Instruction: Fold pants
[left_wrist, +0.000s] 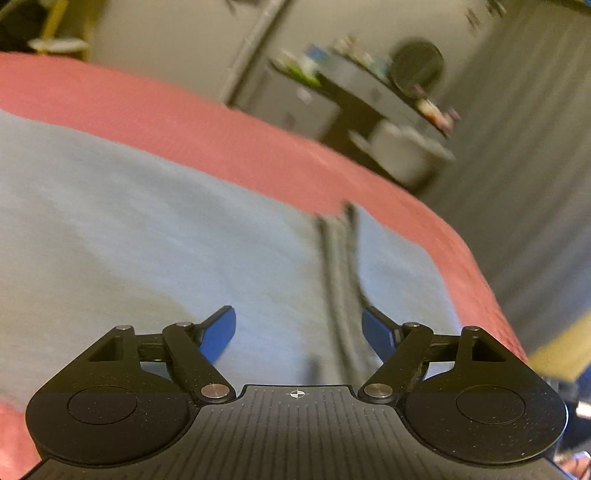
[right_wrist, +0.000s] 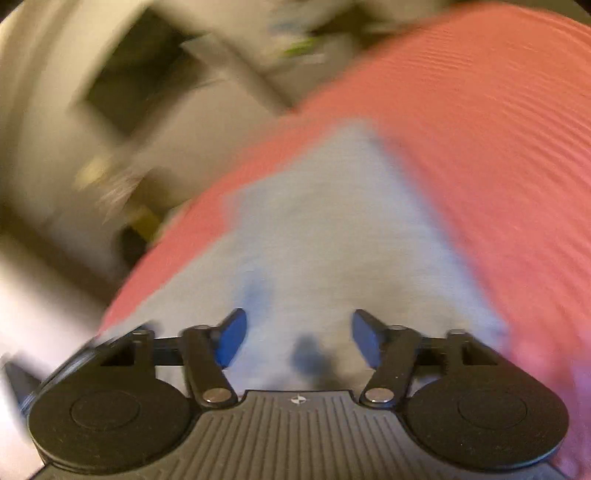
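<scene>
The soft light-grey knit pants lay flat on the pink ribbed bedspread. Both the left gripper and right gripper hovered spread, empty. Limp, light fabric; pinching the near hem edges looked best.

Pink bedspread; cluttered dark shelf against pale wall; grey curtain right

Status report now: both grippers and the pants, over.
Left gripper open, empty. Right gripper open, empty. Pants lie flat on the pink cover. Nothing in the way.
</scene>
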